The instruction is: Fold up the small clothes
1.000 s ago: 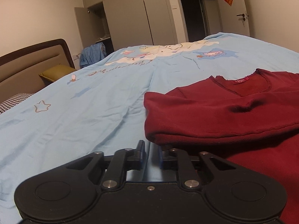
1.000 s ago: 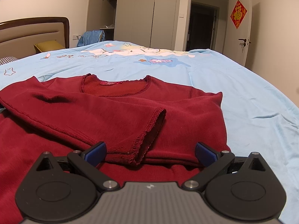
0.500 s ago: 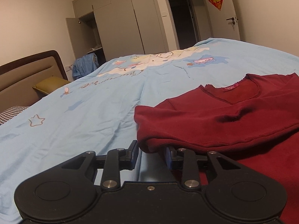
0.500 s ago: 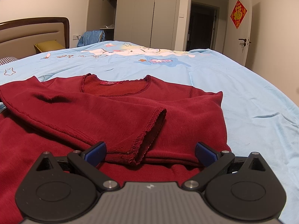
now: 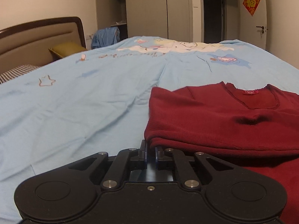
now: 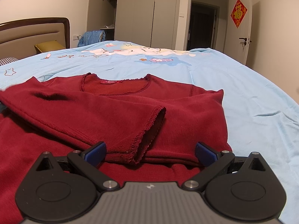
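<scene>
A dark red long-sleeved top (image 5: pixel 224 115) lies flat on the light blue bedsheet (image 5: pixel 84 102), collar away from me. One sleeve is folded across its chest, with the cuff (image 6: pixel 149 130) near the middle. My left gripper (image 5: pixel 151 148) sits at the top's left folded edge. Its jaws stand almost together, and the corner of that fold is pinched at the tips. Over the lower chest of the red top (image 6: pixel 115 112) my right gripper (image 6: pixel 150 151) is wide open. The cuff lies between its blue pads (image 6: pixel 95 152), and neither pad presses on it.
The bedsheet (image 6: pixel 252 97) spreads wide to the left, right and beyond the top. A padded headboard (image 5: pixel 37 37), a yellow pillow (image 5: pixel 65 49) and a blue garment (image 5: pixel 105 37) are at the far left. Grey wardrobes (image 5: pixel 158 9) and a door (image 6: pixel 241 28) stand behind.
The left gripper opened around the corner of the folded edge, then closed on it, and its view rolled to level. The right gripper and the sleeve have not moved.
</scene>
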A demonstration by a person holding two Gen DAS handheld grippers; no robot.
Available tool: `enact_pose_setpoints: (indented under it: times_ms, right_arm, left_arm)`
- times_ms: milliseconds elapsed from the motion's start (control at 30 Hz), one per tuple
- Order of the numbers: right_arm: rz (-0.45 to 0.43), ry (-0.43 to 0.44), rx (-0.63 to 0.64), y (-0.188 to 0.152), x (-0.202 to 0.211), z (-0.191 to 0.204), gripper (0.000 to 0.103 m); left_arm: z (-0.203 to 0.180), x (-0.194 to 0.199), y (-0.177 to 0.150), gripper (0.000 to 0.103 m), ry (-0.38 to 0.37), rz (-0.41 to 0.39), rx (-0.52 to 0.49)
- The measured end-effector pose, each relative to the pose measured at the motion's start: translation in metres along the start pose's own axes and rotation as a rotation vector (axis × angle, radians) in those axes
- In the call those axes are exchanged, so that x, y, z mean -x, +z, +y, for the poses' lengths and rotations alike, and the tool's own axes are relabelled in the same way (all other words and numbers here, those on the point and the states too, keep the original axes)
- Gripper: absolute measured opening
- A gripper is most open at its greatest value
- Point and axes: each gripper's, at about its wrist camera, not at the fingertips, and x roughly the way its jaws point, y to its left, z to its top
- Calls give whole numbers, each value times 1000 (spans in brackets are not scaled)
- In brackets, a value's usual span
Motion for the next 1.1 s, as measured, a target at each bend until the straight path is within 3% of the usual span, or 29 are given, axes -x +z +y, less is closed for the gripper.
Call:
enact_pose_setpoints:
  times_ms: [133,233,300,500,800,1000,1100]
  right_arm:
    - [3,9,-4,2,3,-3,103]
    - [12,25,1,4,12,-5,103]
    - [9,32,11,1,25,-6,103]
    - [0,70,20,-17,77,-12,103]
    - [81,130,1,-67,162,-25,103]
    - [123,168,-82,-91,206,-37,102]
    - [145,187,-125,-99,219,-41,95]
  left_arm:
    - [2,3,4,17,-32,40,26]
    - [3,13,2,34,-52,60,13]
    - [1,23,-2,53,-53,70,-2]
    - [-1,70,-22,82,-62,58,12]
    - [2,154,-71,95,-146,82,67]
    - [4,184,-105,97,-189,142,124]
    - [6,192,-120,96,-204,180,160]
